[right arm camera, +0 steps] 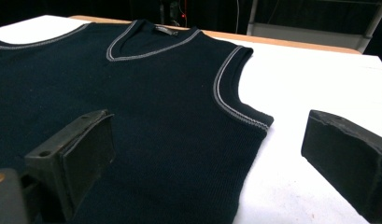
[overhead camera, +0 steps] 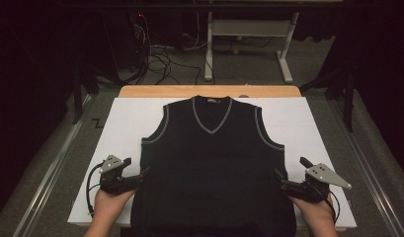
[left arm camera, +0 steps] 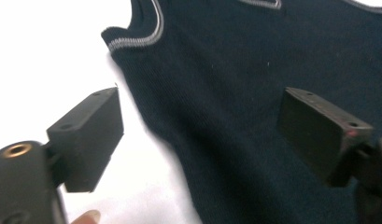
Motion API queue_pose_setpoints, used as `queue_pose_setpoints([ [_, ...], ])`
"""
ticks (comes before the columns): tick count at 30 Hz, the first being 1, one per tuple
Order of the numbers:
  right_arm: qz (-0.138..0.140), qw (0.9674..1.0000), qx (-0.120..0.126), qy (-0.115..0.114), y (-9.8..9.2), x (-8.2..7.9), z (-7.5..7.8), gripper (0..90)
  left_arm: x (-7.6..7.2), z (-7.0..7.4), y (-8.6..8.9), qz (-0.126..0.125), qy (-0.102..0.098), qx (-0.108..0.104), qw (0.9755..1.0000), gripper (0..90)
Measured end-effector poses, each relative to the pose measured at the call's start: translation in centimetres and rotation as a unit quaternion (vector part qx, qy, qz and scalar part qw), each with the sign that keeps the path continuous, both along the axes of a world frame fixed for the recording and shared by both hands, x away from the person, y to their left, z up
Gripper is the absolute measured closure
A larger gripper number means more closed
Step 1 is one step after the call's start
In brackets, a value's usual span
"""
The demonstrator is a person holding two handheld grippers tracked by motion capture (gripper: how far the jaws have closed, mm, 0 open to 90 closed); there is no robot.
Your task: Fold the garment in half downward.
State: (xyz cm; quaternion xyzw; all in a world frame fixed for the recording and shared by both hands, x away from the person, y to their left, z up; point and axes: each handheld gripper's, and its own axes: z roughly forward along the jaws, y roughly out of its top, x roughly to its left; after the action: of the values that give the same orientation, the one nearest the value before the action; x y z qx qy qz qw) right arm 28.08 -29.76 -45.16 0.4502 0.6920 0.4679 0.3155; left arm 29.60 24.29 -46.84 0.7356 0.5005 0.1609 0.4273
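Left gripper [overhead camera: 144, 174], held in the person's left hand [overhead camera: 106, 200], sits at the sweater vest's [overhead camera: 212, 163] left side seam with jaws spread wide; in the left gripper view one jaw is over the white sheet [left arm camera: 48, 56], the other over the knit. Right gripper [overhead camera: 278, 176] mirrors it at the right side seam, jaws likewise apart, straddling the fabric edge. The dark sleeveless V-neck lies flat, face up, centred on the white sheet, collar toward the far edge, hem at the near edge. Wooden tabletop [overhead camera: 155, 91] shows along the far edge.
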Motion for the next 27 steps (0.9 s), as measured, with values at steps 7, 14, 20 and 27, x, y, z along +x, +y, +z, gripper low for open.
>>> queue_pose_setpoints([
  [7, 0.002, 1.0000, 0.000, 0.005, -0.1, -0.1, 0.0, 6.8, 0.6, -0.4, -0.2, 0.006, 0.029, 0.010, 0.9995, 29.3],
  [14, -0.002, 0.9998, -0.008, 0.020, 0.0, 0.1, -0.1, 15.2, 1.5, -0.5, -0.6, -0.011, 0.054, 0.008, 0.9984, 35.7],
  [20, -0.012, 0.9981, -0.016, 0.058, 0.0, 0.9, -0.3, 23.9, 2.0, -0.8, -0.7, -0.014, 0.074, 0.019, 0.9970, 35.7],
  [27, -0.021, 0.9874, -0.025, 0.155, 0.0, 4.5, -1.1, 34.5, 2.8, -0.7, -0.9, -0.003, 0.080, 0.011, 0.9968, 35.7],
])
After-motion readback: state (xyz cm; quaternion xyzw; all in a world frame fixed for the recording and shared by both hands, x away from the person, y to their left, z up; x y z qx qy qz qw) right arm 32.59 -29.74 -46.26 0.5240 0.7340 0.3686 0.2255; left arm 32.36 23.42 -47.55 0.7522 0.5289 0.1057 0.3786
